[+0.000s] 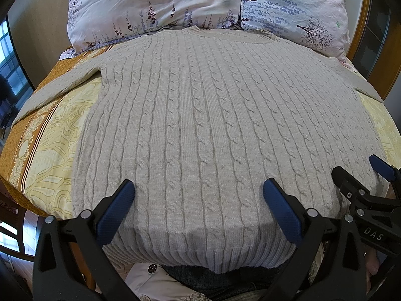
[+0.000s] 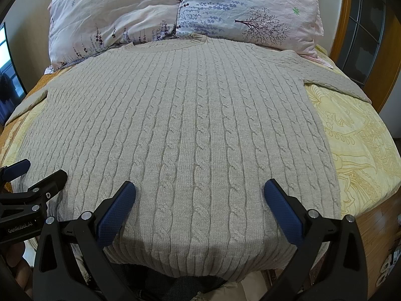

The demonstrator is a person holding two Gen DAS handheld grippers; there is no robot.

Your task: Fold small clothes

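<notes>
Left wrist view: beige cable-knit sweater [image 1: 205,125] lies flat, face up, on the bed, neck toward the pillows, ribbed hem [image 1: 200,253] nearest the camera and hanging a little over the bed edge. Body looks smooth, no fold in it yet. Left sleeve [image 1: 57,85] stretches out sideways across the bedspread; right sleeve [image 2: 338,82] does the same on the other side, both flat and apart from the body.

Left gripper [image 1: 199,195] hovers just above the hem area, jaws spread wide, nothing between them; blue pads [image 1: 115,210] clear of the knit as far as I can tell. Right gripper [image 2: 199,195] same story over the right half of the hem: jaws wide, empty. Each gripper shows at the edge of the other's view, so they sit side by side, near each other.

Step, my read: garment is laid out, folding not begun; this is the approach before the first grab. Next move likely calls for a pinch on an edge, either a sleeve cuff to bring it across the body, or both hem corners to fold bottom up. Thick knit, so the jaws need to bite through both layers or only the top one lifts.

Around it: yellow-and-orange patterned bedspread [image 1: 50,135], two floral pillows [image 2: 175,10] touching the collar, wooden headboard [image 2: 345,12] behind, window [image 1: 10,57] off left.
</notes>
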